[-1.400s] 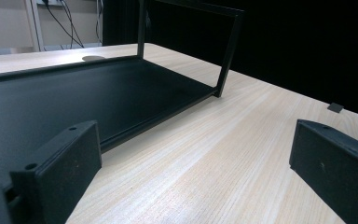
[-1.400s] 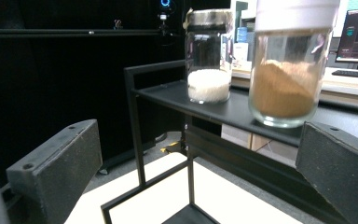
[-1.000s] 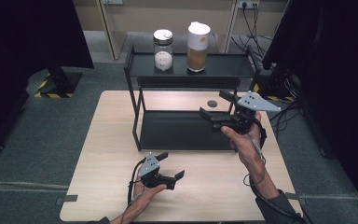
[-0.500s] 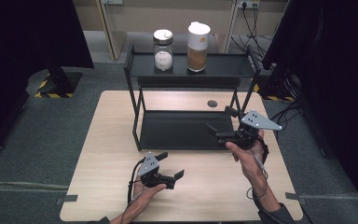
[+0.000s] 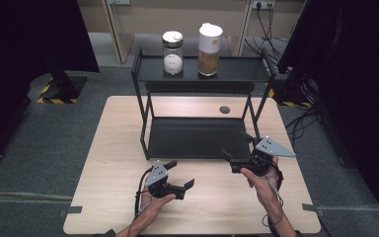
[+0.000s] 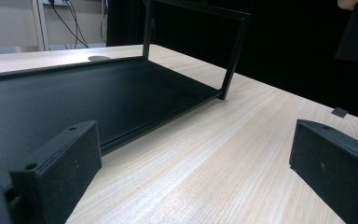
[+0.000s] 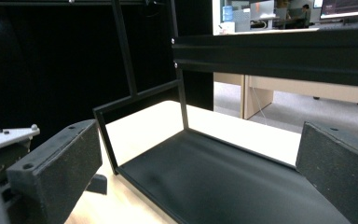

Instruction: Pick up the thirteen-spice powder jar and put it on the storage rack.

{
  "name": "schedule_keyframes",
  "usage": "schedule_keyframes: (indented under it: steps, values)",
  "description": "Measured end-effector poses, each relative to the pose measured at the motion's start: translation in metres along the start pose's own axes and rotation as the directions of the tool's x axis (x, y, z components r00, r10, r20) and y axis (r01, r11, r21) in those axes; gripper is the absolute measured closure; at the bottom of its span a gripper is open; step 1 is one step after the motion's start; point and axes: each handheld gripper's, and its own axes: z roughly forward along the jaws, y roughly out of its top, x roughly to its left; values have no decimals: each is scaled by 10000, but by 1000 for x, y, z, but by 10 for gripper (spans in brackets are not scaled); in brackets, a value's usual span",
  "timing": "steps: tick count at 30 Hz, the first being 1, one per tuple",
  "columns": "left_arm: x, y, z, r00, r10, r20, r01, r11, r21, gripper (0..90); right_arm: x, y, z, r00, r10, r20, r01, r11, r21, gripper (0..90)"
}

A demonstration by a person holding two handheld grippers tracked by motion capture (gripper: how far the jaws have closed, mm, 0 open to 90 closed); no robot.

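Black two-tier metal rack (image 5: 200, 138) upright on table, lower shelf bare, near both grippers

Wooden table (image 5: 113, 148) bears black rack (image 5: 197, 138); rack top: two jars (image 5: 172, 53).

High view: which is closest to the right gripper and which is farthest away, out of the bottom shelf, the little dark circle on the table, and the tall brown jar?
From the right gripper:
1. Bottom shelf, right beside it, to its left and ahead.
2. Dark circle, on the table behind the shelf.
3. Tall brown jar, up on the rack's top shelf, at the far side.
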Motion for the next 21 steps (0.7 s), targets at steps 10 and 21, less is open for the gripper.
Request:
schedule_keyframes:
  steps: [10, 21]
  values:
    - [0, 0, -1, 10000, 1, -44, -1, 10000, -48, 15, 2, -26, -5, 9997, 250, -60, -248, 9994, 229, 5]
    - [1, 0, -1, 9999, -44, -93, 43, 10000, -89, 15, 5, -52, -8, 9989, 454, -105, -449, 9978, 484, 6]
